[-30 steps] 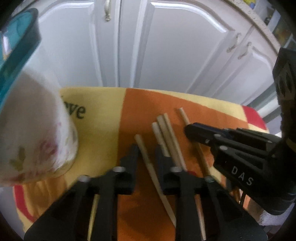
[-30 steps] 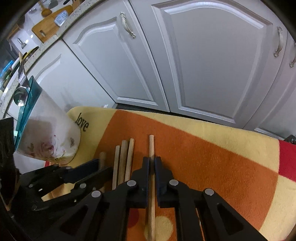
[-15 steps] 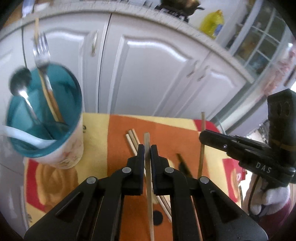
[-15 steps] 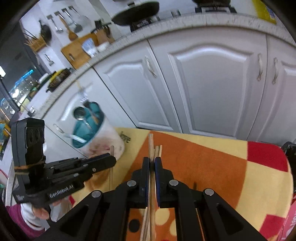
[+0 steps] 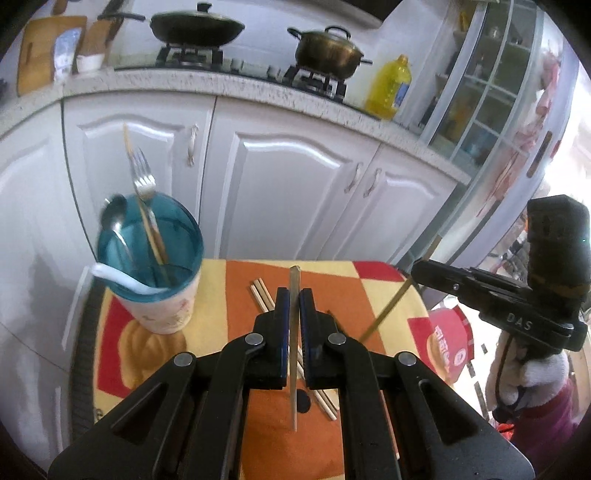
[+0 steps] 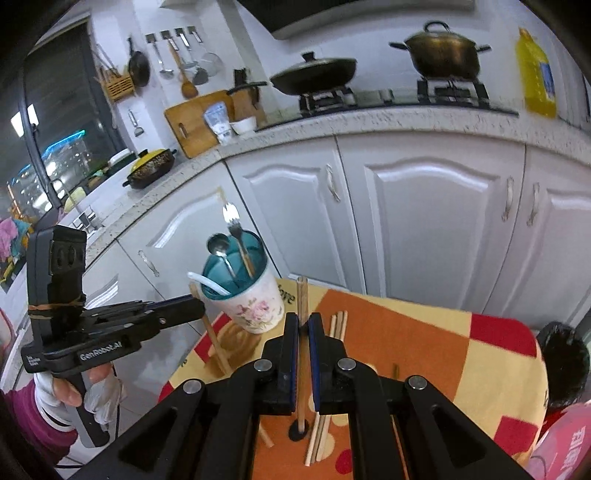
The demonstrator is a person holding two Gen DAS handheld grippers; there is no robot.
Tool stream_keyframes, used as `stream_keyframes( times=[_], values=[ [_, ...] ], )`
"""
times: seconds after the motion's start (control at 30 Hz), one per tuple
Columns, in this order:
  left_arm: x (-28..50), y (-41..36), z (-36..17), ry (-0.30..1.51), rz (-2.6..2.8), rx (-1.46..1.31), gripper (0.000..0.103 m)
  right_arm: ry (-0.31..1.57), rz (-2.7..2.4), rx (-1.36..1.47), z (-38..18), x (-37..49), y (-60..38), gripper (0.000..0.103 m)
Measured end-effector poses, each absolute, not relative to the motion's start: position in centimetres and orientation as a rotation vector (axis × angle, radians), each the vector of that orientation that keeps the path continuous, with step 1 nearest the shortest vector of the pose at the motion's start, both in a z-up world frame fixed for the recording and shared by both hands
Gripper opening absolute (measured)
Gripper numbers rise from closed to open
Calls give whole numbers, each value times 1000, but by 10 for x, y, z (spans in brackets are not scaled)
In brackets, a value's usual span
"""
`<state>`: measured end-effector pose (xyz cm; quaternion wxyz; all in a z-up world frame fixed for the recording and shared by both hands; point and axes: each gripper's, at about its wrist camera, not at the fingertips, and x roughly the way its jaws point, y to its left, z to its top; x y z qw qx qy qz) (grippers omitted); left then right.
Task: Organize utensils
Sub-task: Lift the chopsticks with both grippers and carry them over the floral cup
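Note:
My left gripper is shut on a wooden chopstick and holds it well above the table. My right gripper is shut on another wooden chopstick, also raised. A floral cup with a teal inside stands at the table's left; it holds a fork, a spoon, a white spoon and a chopstick. It also shows in the right wrist view. Loose chopsticks lie on the orange part of the cloth.
The small round table carries a yellow, orange and red cloth. White cabinet doors stand close behind it. On the counter above are a wok, a pot and a yellow oil bottle.
Both grippers have closed on a chopstick each and lifted them well up from the cloth. The views now look down on the table and cup from higher.

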<state>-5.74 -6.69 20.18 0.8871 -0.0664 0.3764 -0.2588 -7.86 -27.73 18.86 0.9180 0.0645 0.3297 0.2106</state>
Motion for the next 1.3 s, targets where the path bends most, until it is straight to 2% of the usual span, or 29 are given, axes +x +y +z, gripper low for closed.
stream_keyframes(
  times=[0.47,0.8,1.03,1.3],
  values=[
    [-45,-4,296,599,-451,-146,4,559,471,77,253,-49,-237,5],
    [-3,28,335,507,-340,-127,4,499,508,55,295,-4,-196,5],
    [29,31,321,521,-263,-51,4,522,483,33,280,38,-168,5],
    [54,28,267,613,-222,-31,4,649,492,52,230,77,-158,5]
  ],
)
